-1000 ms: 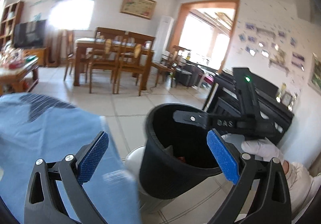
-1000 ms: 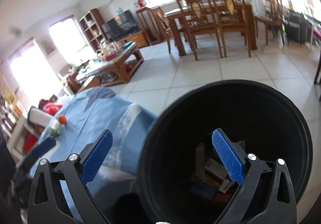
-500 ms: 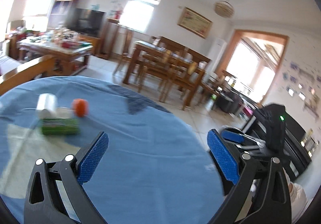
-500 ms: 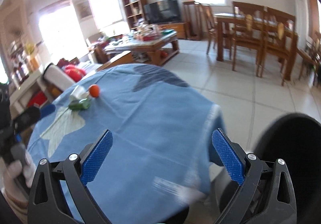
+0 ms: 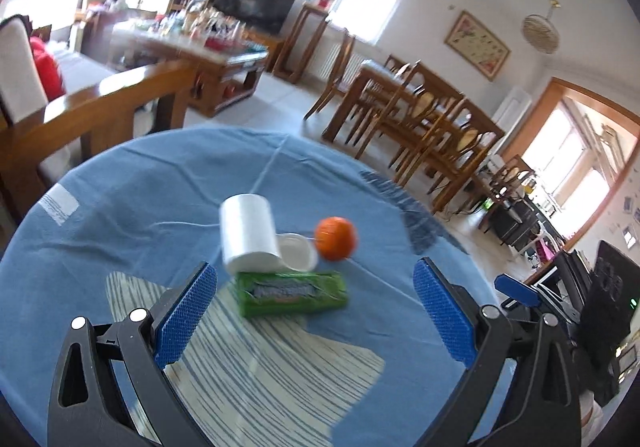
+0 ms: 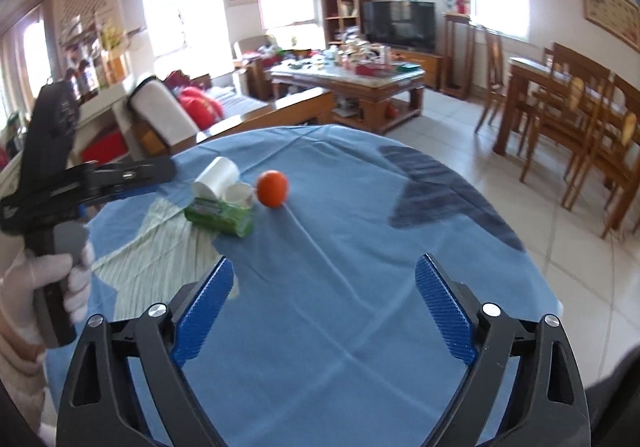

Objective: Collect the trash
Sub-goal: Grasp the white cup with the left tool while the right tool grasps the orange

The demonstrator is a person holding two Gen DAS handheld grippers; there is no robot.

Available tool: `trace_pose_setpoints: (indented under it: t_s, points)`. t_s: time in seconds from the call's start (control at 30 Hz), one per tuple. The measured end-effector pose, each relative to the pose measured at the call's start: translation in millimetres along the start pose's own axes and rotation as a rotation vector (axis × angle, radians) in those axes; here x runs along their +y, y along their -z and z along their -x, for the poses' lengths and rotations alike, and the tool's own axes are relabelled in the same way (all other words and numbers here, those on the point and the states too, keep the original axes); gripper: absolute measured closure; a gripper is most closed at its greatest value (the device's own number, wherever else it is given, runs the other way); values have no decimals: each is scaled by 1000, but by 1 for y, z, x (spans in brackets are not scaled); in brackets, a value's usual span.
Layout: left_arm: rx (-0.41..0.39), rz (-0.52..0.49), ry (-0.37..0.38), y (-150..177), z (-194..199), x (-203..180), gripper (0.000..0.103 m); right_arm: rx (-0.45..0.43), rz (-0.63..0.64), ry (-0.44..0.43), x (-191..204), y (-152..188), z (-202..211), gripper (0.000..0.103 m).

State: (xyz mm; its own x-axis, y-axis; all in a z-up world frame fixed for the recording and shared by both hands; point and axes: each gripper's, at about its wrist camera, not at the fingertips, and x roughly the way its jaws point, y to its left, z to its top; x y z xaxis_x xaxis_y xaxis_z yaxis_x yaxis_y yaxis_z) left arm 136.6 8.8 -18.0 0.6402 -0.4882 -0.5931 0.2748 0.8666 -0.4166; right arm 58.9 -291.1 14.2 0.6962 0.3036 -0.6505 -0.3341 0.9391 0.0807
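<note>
On the round table's blue cloth [image 5: 132, 207] lie a white paper cup [image 5: 248, 235] on its side, a smaller white cup [image 5: 298, 251], an orange [image 5: 335, 238] and a green packet [image 5: 290, 293]. My left gripper [image 5: 315, 279] is open, hovering just short of the packet with nothing between its fingers. My right gripper [image 6: 326, 267] hangs over bare cloth, well short of the cup [image 6: 216, 177], orange [image 6: 272, 189] and packet [image 6: 220, 215]. Its jaws are closing with nothing between them. In the right wrist view the left gripper [image 6: 160, 171] shows at the left, held by a gloved hand [image 6: 48, 279].
A wooden bench [image 5: 104, 115] and sofa stand beyond the table's far edge. A coffee table [image 6: 352, 83] with clutter, a dining table with chairs [image 6: 572, 107] and tiled floor [image 6: 560, 231] lie behind. A dark rounded shape [image 6: 616, 391] fills the lower right corner.
Both views swung from the black bin to the blue table. The bin left view and the cups, orange and packet came close. The right jaws narrowed slightly.
</note>
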Motion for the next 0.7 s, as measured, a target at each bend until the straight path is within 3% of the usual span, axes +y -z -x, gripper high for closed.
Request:
trace_pose_setpoints:
  t_s: [0.1,0.17,0.3,0.37,0.5,0.7]
  points:
    - [30,1,-21,-9,-13,9,5,19,33,-26,10,-13,-21,15]
    - [60,-12,-47,-16,-24,13,5,40,52,-38,16,-21,-36,22]
    - [96,2,-48,-21,-35,20,7,71,66,-61,20,-35,-66,23]
    - [105,11,-55,-21,-39,23,7,85,67,-70,21,-39,-77,29]
    - [133,25,-57,-20,-47,29,19,98,70,-84,23,-49,-99,32]
    - [138,11,-44,-17,-50,32,22,127,73,-94,26,-57,-126,39]
